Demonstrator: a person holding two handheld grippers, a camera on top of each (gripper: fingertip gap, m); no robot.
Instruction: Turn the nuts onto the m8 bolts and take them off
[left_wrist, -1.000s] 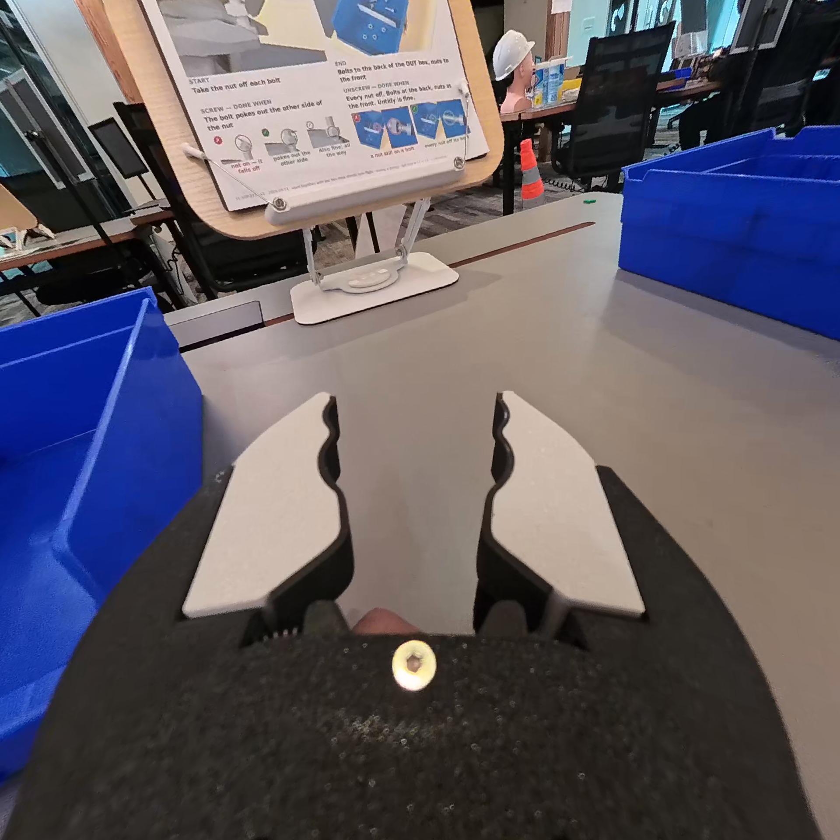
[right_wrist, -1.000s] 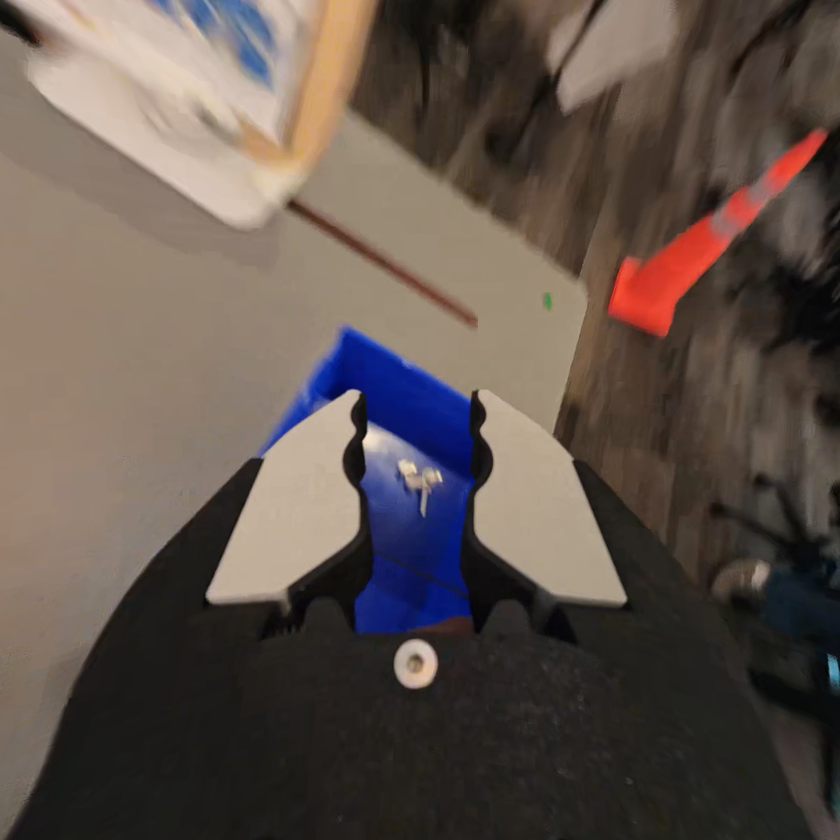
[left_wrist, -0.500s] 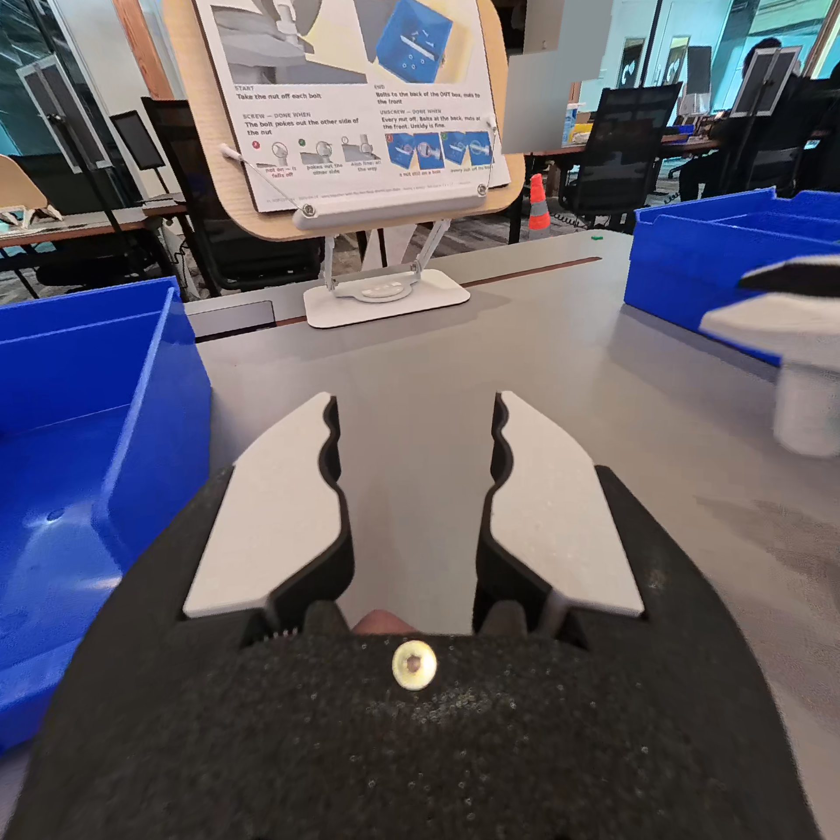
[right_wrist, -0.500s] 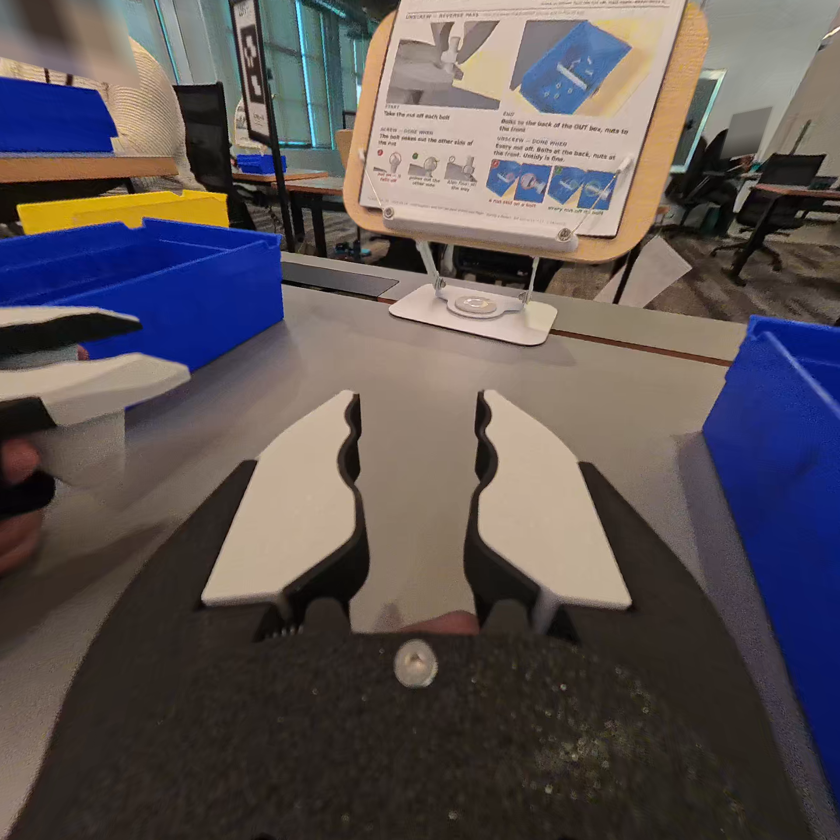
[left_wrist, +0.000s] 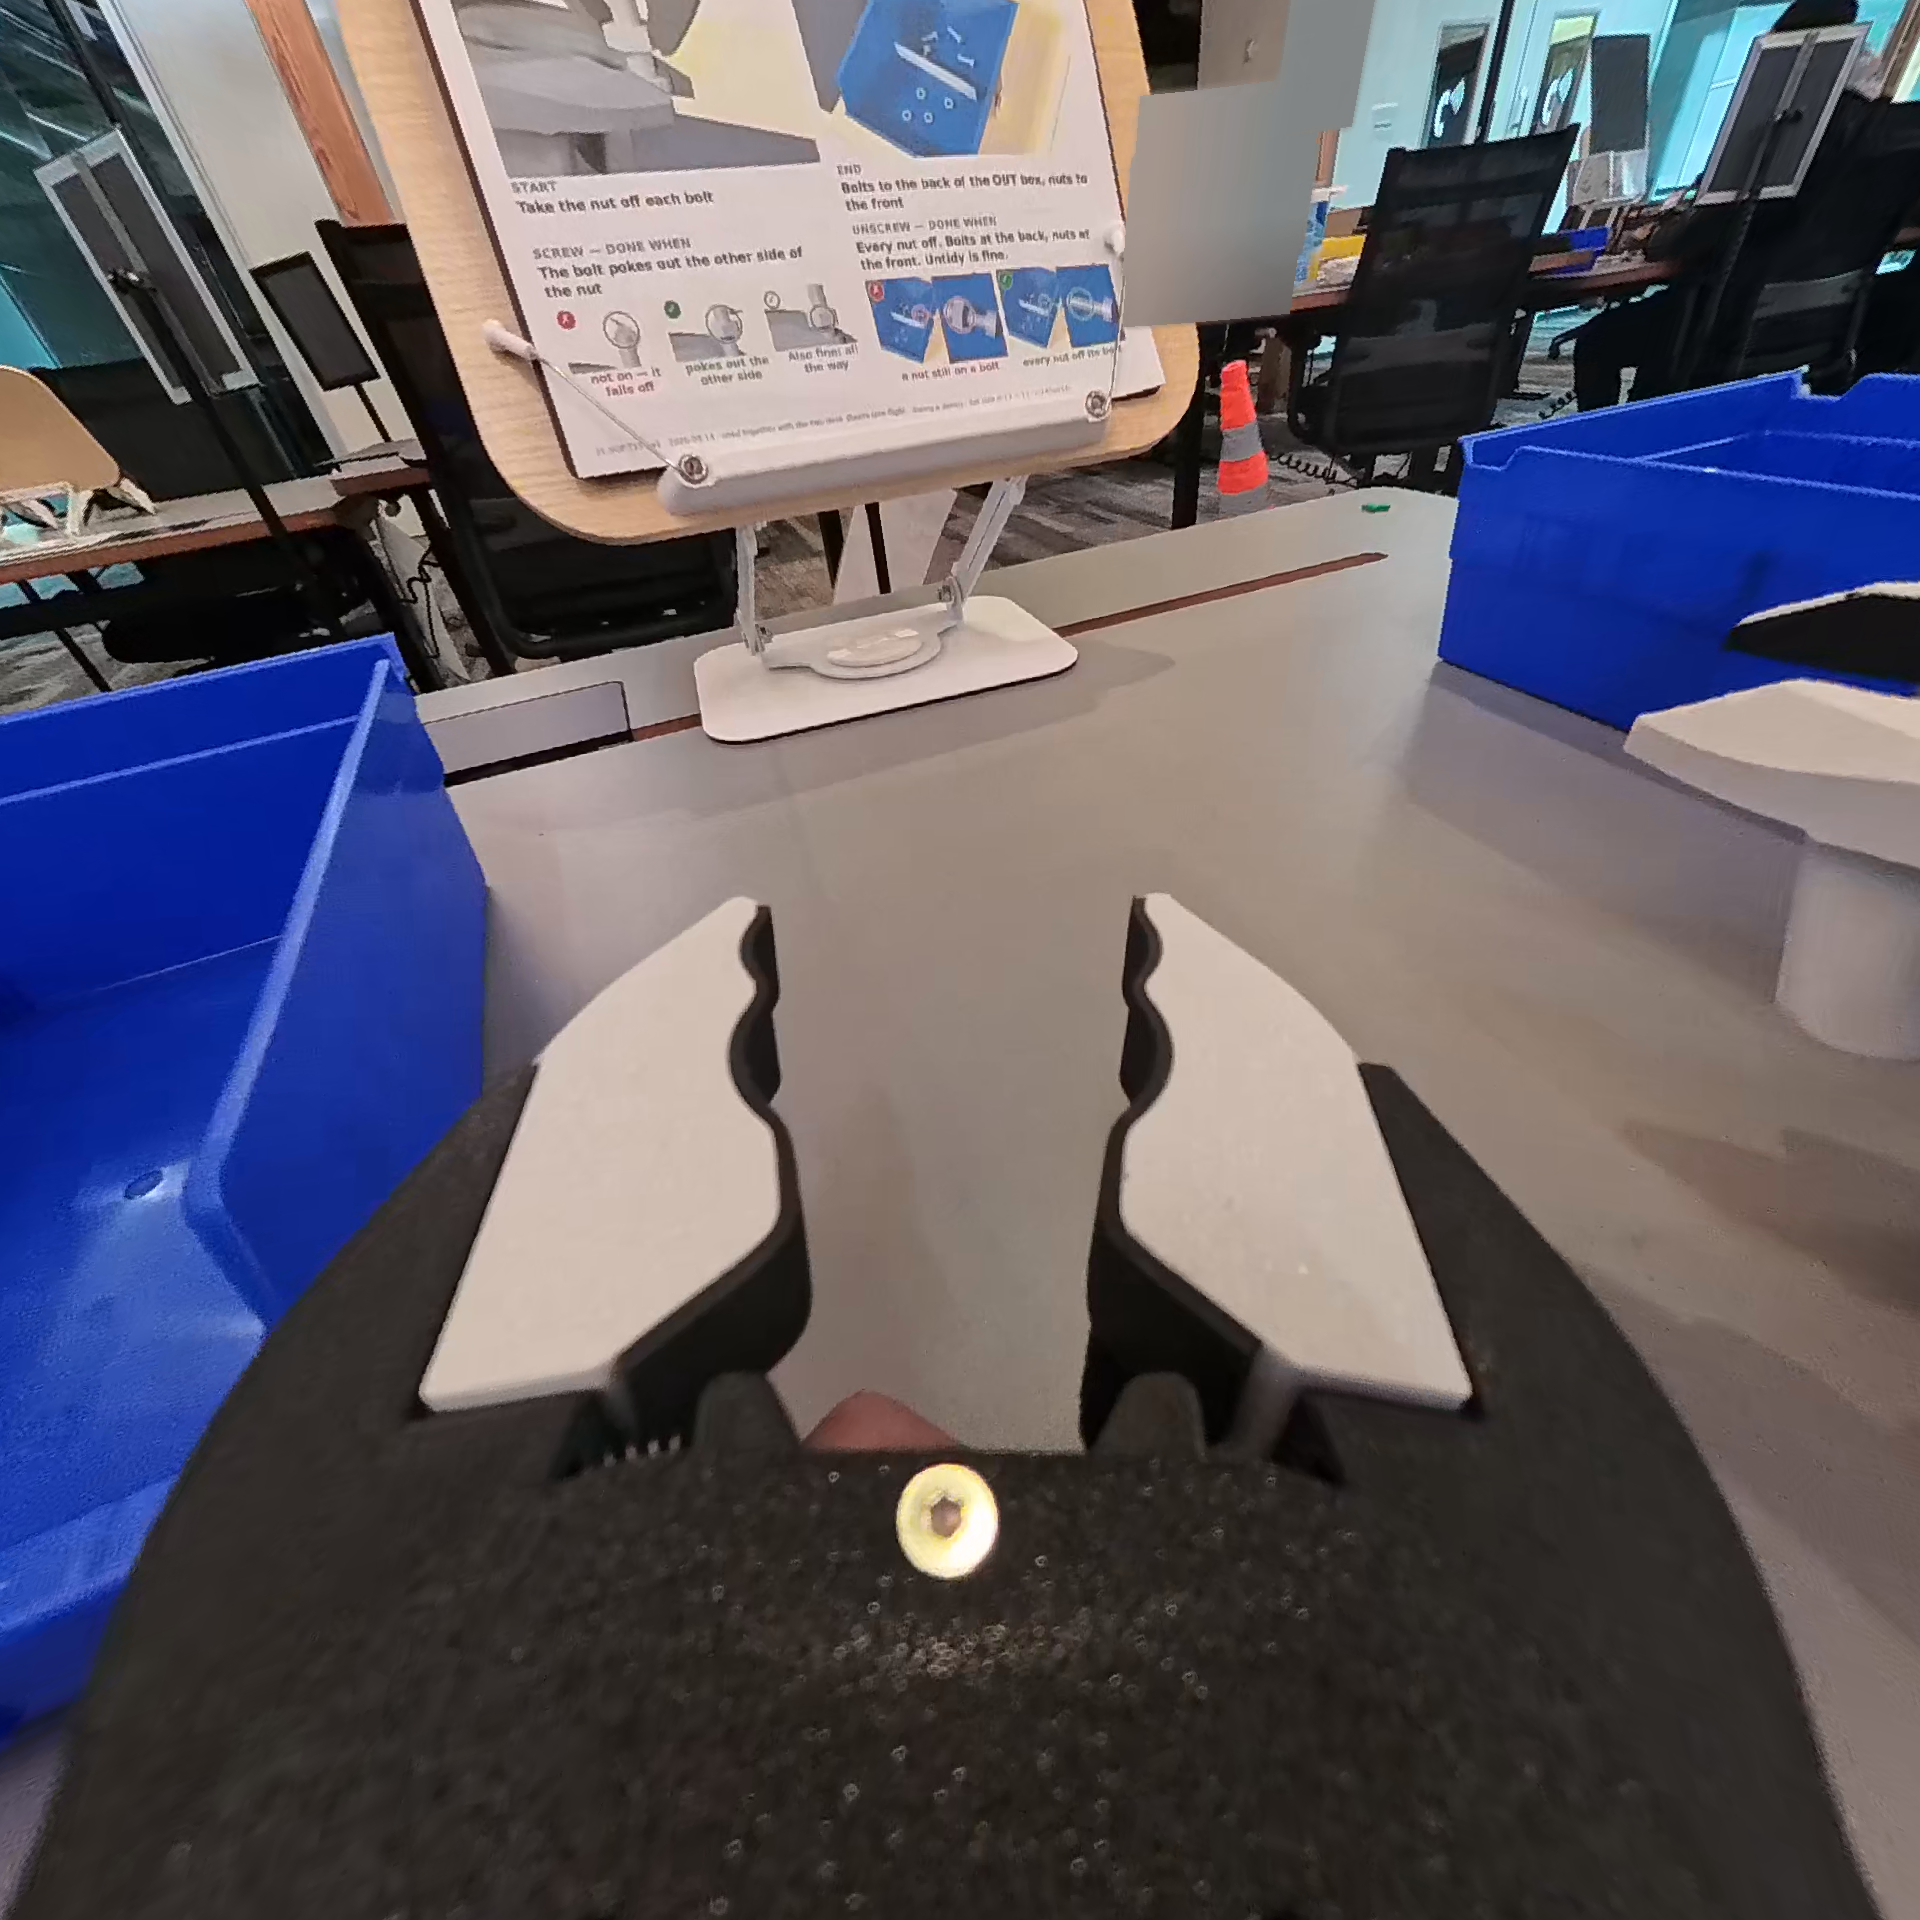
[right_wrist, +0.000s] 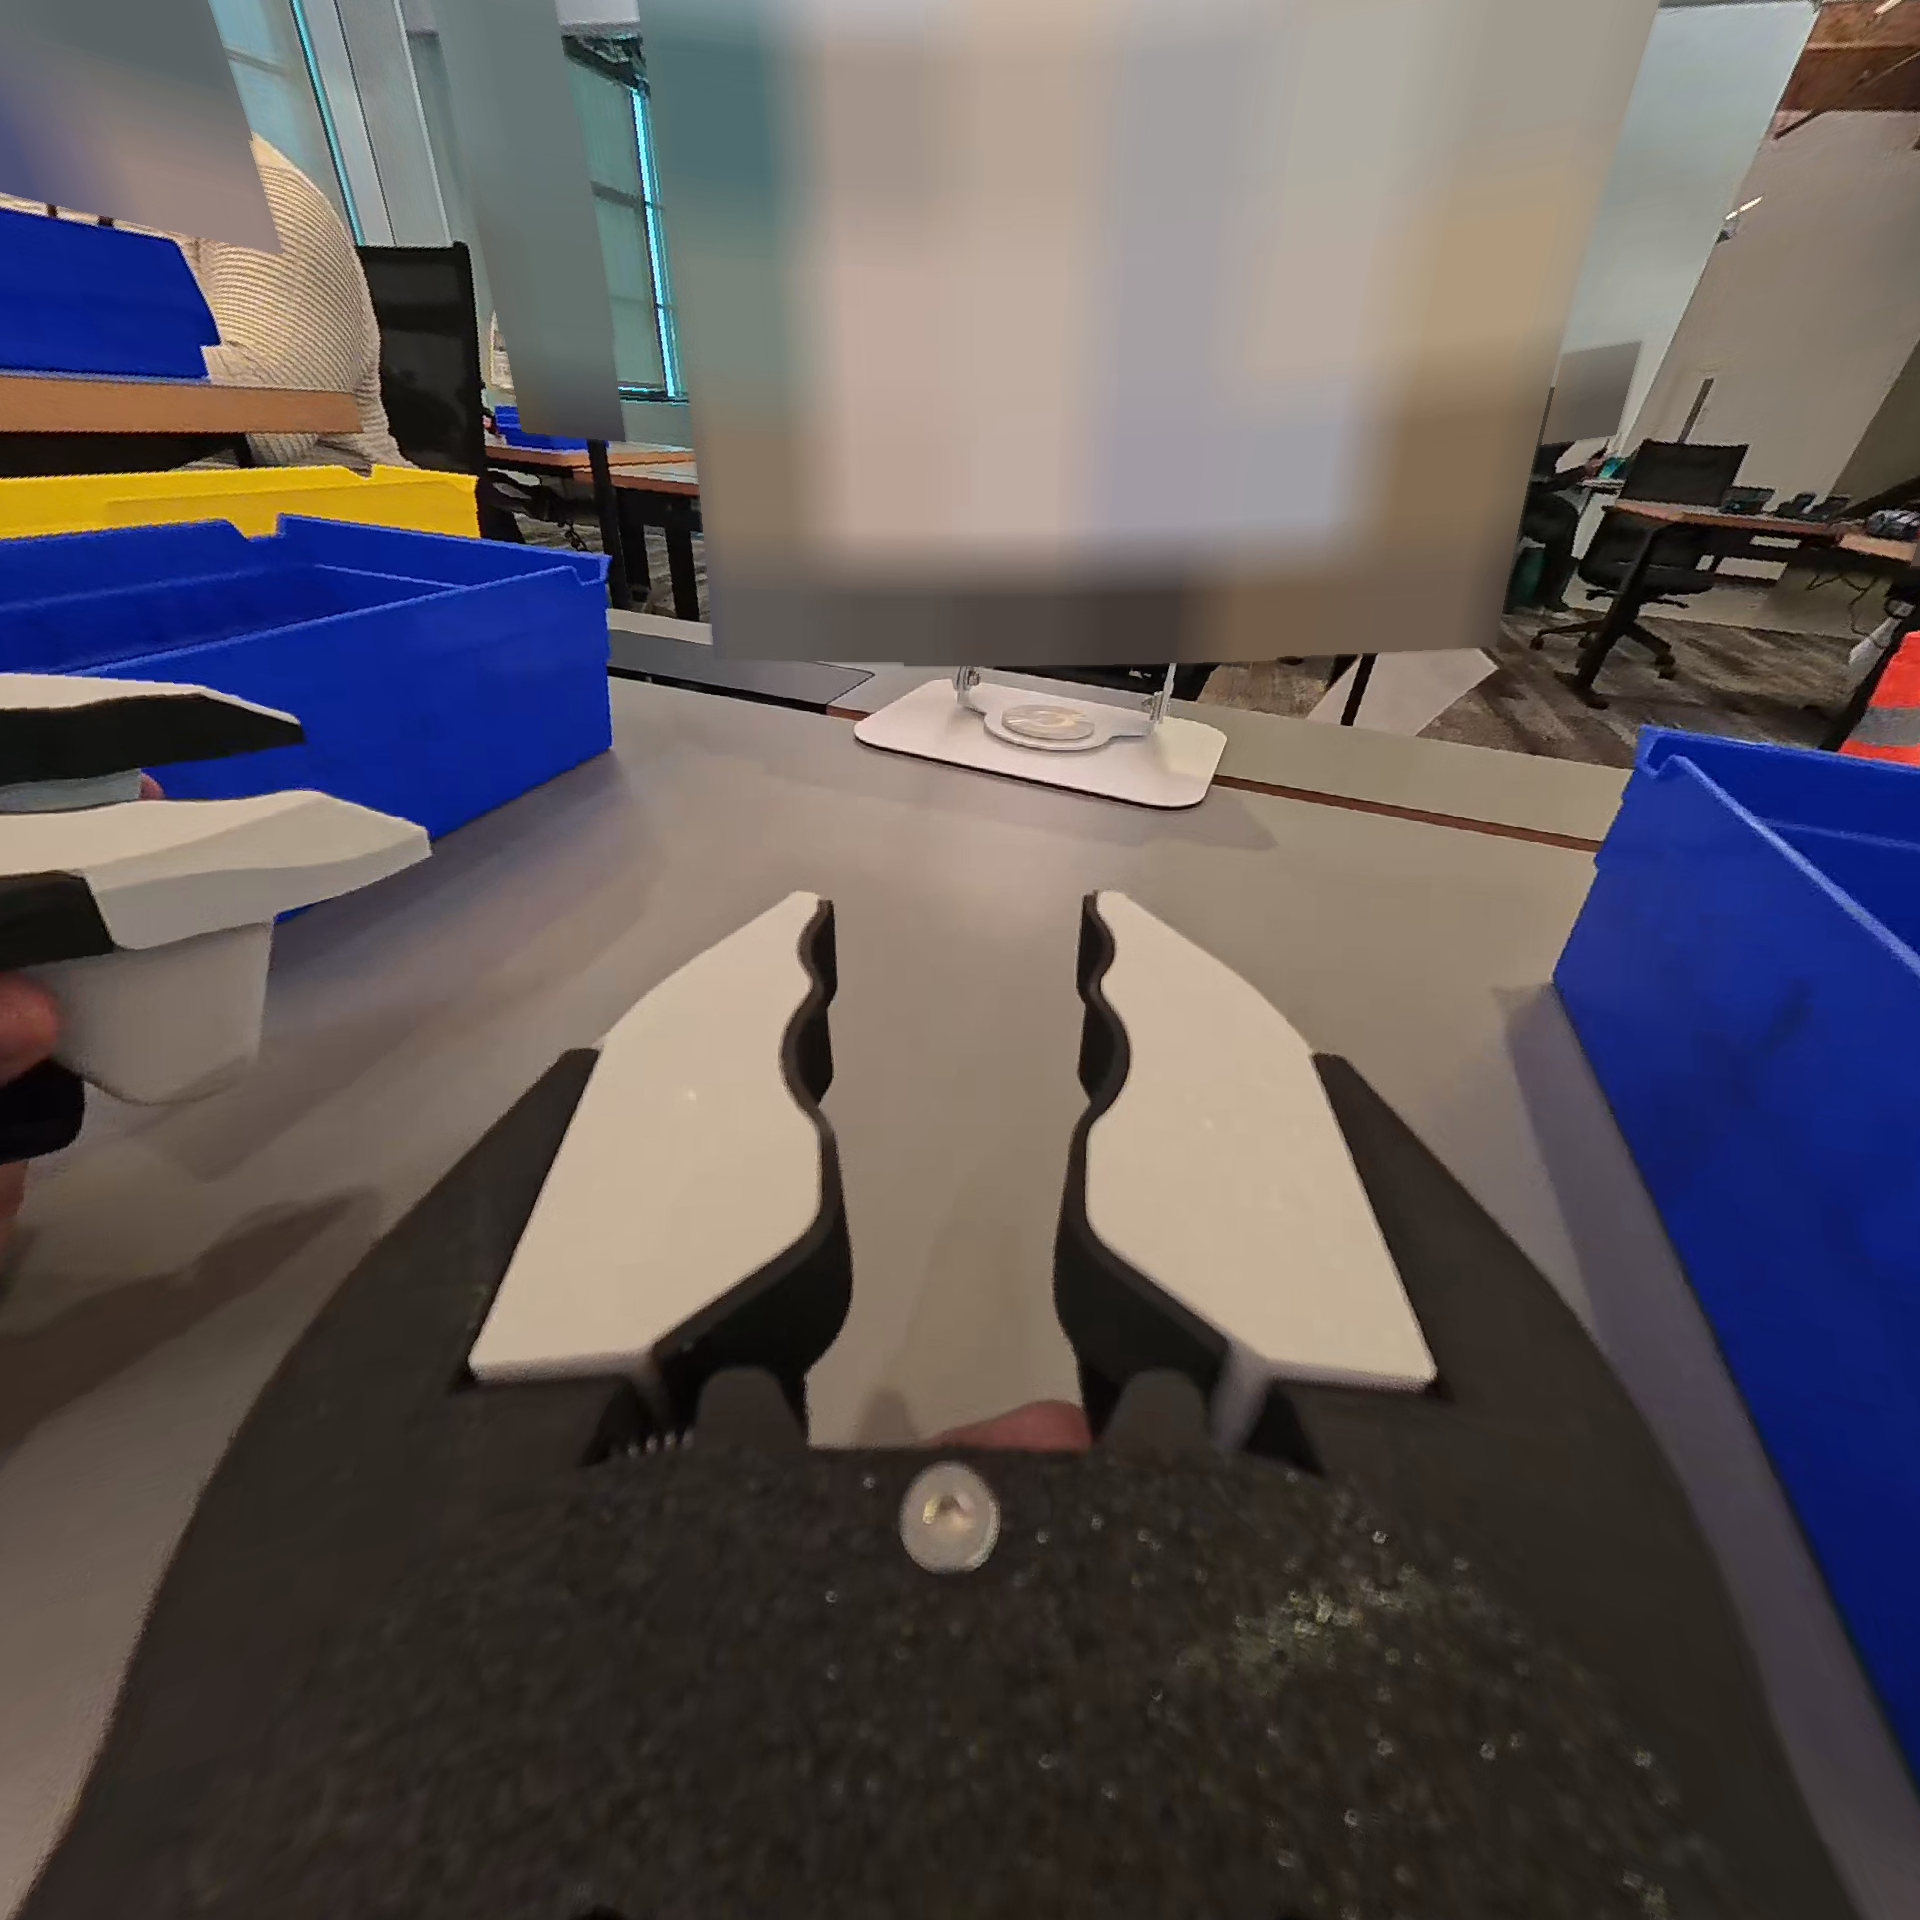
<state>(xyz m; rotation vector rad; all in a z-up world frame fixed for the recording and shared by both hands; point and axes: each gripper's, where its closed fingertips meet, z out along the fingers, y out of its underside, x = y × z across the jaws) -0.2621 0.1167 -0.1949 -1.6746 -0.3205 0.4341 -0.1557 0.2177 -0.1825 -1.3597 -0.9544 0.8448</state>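
Observation:
No nuts or bolts show in the current frames. My left gripper is open and empty, held low over the grey table. My right gripper is open and empty, also over the table. Each gripper shows side-on in the other's view: the right one at the right edge of the left wrist view, the left one at the left edge of the right wrist view. A blue bin stands to the left and another blue bin to the right.
An instruction board on a white stand is at the back middle of the table. In the right wrist view the left bin and right bin flank the grippers. Chairs, desks and an orange cone lie beyond the table.
My right gripper swung away from over the right bin, where small metal parts showed, and now faces the board over the table. My left gripper lifted its view slightly. Both stayed open.

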